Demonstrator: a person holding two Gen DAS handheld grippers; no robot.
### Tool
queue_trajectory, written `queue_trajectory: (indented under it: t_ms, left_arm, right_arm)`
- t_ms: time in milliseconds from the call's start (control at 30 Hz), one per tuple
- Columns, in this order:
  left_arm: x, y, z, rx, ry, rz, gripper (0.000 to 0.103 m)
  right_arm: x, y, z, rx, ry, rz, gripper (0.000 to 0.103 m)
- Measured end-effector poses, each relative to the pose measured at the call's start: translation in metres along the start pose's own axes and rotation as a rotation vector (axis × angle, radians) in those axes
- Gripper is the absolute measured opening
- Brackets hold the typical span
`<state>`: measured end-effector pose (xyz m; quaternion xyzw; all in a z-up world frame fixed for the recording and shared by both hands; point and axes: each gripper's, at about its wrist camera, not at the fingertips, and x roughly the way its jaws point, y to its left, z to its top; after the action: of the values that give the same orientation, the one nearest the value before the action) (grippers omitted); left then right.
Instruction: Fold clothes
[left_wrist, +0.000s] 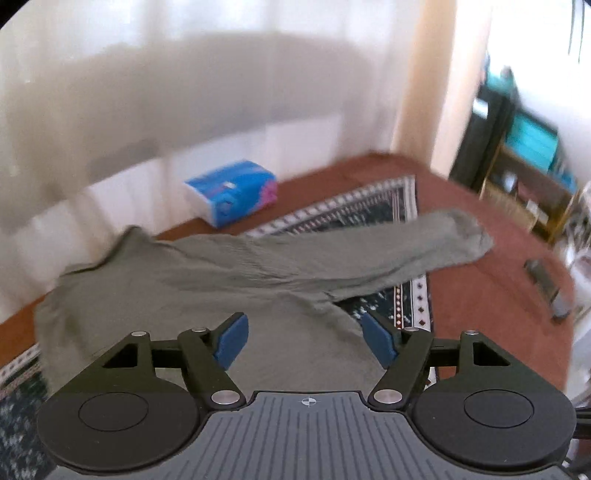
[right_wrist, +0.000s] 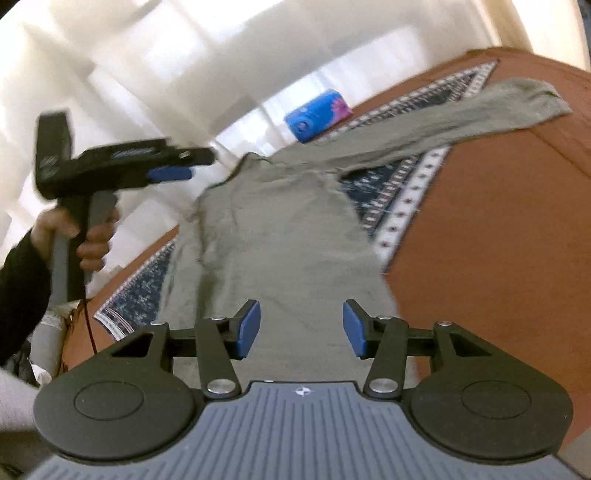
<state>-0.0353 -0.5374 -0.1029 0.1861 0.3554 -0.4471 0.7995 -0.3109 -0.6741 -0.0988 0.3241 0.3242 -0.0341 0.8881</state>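
Grey top (right_wrist: 280, 236) lies flat on patterned cloth (right_wrist: 399, 192) over the brown counter (right_wrist: 498, 221), one sleeve stretched right. Left hand-held gripper (left_wrist: 304, 341) wide open, empty, above the top. Right hand-held gripper (right_wrist: 301, 328) parted, empty. Blue packet (left_wrist: 232, 190), probably tissues, at the far edge.

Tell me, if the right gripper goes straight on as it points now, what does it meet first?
Most likely the grey-green shirt: the right gripper points down at its body, jaws open, nothing between. Depth is unclear.

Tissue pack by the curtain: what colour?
Blue, with white and some pink, tissue pack; clearest in the left wrist view.
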Motion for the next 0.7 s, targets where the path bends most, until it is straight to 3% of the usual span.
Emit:
queue_trajectory:
  t_ms: [100,267,400,567,700]
  left_arm:
    - [0.05,-0.028,0.006,0.023,0.076,0.057,0.08]
    - [0.103,-0.041,0.009,0.025,0.158,0.127,0.08]
    - [0.125,-0.039,0.011,0.041,0.199,0.175,0.08]
    - [0.149,-0.033,0.011,0.049,0.248,0.231,0.08]
    - [0.159,-0.032,0.014,0.053,0.238,0.251,0.083]
  right_arm:
    - [0.011,-0.031,-0.001,0.028,0.042,0.022,0.057]
    - [0.023,-0.063,-0.009,0.059,0.115,0.085,0.057]
    - [0.029,-0.073,-0.016,0.073,0.165,0.149,0.057]
    - [0.032,-0.079,-0.015,0.104,0.159,0.203,0.057]
    - [0.035,-0.081,-0.012,0.104,0.171,0.232,0.057]
